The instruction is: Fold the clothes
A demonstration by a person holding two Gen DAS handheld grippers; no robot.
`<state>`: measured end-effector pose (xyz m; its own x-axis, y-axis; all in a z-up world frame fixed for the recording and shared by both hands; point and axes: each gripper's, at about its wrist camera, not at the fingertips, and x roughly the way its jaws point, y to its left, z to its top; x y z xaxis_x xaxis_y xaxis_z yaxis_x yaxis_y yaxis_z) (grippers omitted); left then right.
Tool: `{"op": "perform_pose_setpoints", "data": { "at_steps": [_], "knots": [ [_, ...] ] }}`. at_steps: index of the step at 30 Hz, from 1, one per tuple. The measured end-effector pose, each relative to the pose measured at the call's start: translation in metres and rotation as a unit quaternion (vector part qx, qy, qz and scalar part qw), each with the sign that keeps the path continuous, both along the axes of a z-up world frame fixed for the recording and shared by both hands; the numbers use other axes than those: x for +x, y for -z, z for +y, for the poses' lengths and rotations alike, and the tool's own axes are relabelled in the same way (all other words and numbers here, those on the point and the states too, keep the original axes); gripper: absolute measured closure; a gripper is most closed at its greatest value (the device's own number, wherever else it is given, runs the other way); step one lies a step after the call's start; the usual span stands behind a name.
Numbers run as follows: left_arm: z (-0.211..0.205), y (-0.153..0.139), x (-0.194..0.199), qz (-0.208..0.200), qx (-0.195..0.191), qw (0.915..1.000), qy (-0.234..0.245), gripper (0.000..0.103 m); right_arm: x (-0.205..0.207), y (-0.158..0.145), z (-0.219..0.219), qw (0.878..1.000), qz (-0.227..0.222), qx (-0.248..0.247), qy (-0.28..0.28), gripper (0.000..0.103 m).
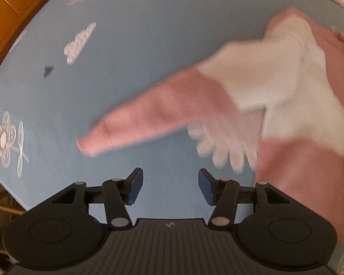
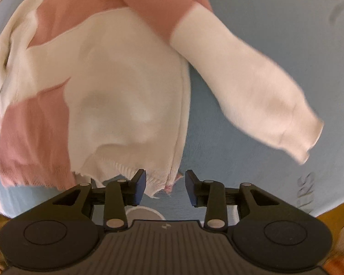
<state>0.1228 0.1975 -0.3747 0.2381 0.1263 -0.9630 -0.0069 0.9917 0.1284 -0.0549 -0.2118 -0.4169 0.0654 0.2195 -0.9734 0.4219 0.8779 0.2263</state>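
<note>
A pink and white knit sweater (image 2: 117,87) lies on a light blue sheet (image 2: 252,18). In the left wrist view the sweater (image 1: 286,80) is blurred and fills the right side, its pink sleeve (image 1: 149,114) reaching left toward the middle. My left gripper (image 1: 170,186) is open above bare sheet, just short of that sleeve. In the right wrist view a white sleeve (image 2: 252,87) stretches out to the right. My right gripper (image 2: 165,186) is open at the sweater's ribbed hem (image 2: 158,183), whose corner hangs between the fingers without being pinched.
The blue sheet (image 1: 126,45) carries white flower prints (image 1: 5,139) and a small dark mark (image 1: 48,70). Orange-brown wood (image 1: 9,11) shows past the sheet's left edge. Printed letters (image 2: 308,192) appear near the sheet's right edge.
</note>
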Motion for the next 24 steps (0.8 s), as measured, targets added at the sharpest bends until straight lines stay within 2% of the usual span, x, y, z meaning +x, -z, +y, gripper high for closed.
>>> {"op": "perform_pose_setpoints", "data": {
  "at_steps": [6,7,8,11,18,21,24],
  "knots": [
    [-0.021,0.009,-0.035,0.034,-0.02,0.9992,0.01,0.048,-0.009,0.018,-0.009,0.996,-0.021,0.043,0.073,0.058],
    [-0.026,0.011,-0.036,0.038,-0.022,0.999,0.009,0.048,-0.01,0.021,-0.009,0.995,-0.02,0.051,0.078,0.069],
    [-0.029,0.011,-0.038,0.039,-0.027,0.9988,0.009,0.048,-0.011,0.022,-0.01,0.994,-0.024,0.062,0.085,0.09],
    [-0.04,0.01,-0.042,0.04,-0.036,0.9984,0.015,0.048,-0.011,0.006,-0.011,0.995,-0.026,0.062,0.072,0.09],
    [-0.051,0.007,-0.044,0.036,-0.041,0.9983,0.019,0.047,-0.007,-0.058,-0.047,0.999,-0.036,0.007,0.023,0.091],
    [-0.054,0.009,-0.045,0.039,-0.041,0.9981,0.024,0.047,-0.002,-0.066,-0.054,0.999,-0.034,-0.016,-0.002,0.091],
    [-0.055,0.014,-0.047,0.044,-0.047,0.9976,0.024,0.047,0.006,-0.046,-0.052,0.999,-0.01,-0.034,-0.028,0.091]
  ]
}}
